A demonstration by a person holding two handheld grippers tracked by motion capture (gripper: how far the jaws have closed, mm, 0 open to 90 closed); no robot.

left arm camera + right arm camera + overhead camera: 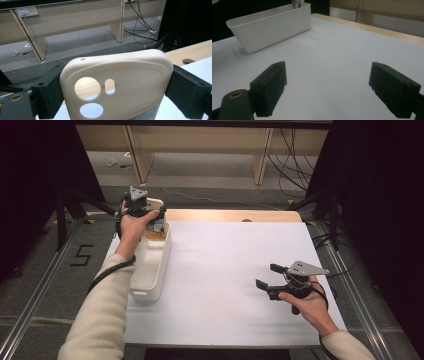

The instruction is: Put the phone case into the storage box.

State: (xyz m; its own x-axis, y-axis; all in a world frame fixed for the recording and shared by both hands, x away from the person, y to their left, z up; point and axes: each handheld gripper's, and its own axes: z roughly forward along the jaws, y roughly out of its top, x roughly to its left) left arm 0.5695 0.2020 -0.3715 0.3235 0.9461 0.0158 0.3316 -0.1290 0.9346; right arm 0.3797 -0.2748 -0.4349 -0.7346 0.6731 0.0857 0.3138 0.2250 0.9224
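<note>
White surface point(225, 270) carries a white bin point(152, 265) at left. Left claw point(150, 212) grips a cream phone case point(120, 82) above it; right claw point(267, 277) hovers open, empty.

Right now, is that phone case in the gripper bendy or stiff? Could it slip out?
Probably a bit bendy: the phone case looks like thin, smooth moulded plastic with camera holes. It seems light. The left gripper pinches only its side edges, so it might slip or flex if squeezed.
</note>
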